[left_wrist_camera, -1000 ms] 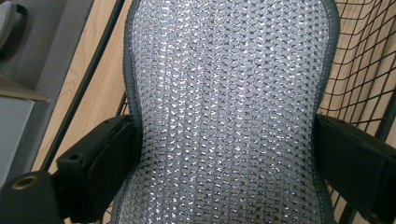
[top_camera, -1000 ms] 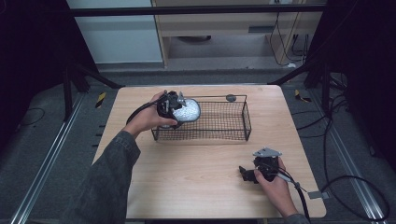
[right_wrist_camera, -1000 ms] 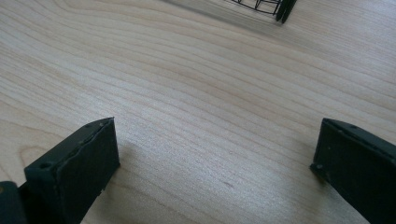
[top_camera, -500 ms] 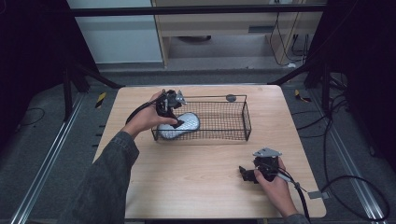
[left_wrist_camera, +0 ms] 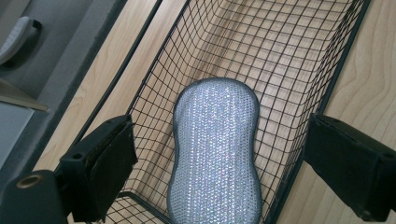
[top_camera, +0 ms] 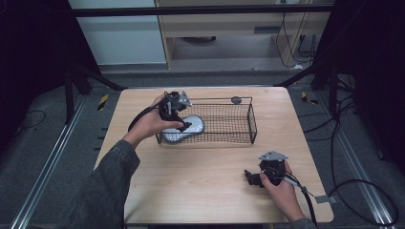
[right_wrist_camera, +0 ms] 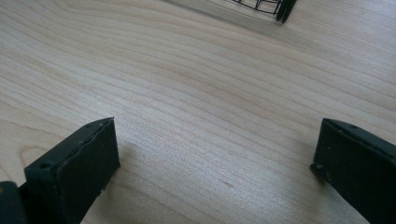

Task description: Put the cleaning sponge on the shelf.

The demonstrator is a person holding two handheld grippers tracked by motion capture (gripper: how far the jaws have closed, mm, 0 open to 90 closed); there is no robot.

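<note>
Clearly the left claw [top_camera: 184,125] stands with its jaws spread wide and nothing between them, poised over the left end of the wire basket [top_camera: 241,102]. In the left gripper view the two black jaws flank the silvery scrubbing pad [left_wrist_camera: 215,154], one at about eight o'clock of it and the other at about three o'clock, neither touching it. The pad lies flat inside the basket, on the mesh floor, its near end close to the basket's end wall and its long axis running toward twelve o'clock in that view. From the high view the pad [top_camera: 184,130] sits in the basket's left end, at roughly nine o'clock of the basket's middle, with the rest of the basket bare.

Outward from there, the right claw [top_camera: 254,177] rests low on the table [top_camera: 200,181] at about five o'clock of the basket, well apart from it; its jaws also stand open and hold nothing, with bare wood grain between them in the right gripper view and a basket corner [right_wrist_camera: 275,7] at one o'clock.

As I judge it, the placing is essentially done: the pad is in the basket and released. What seems left is for the left claw to lift clear of the basket rim.
</note>
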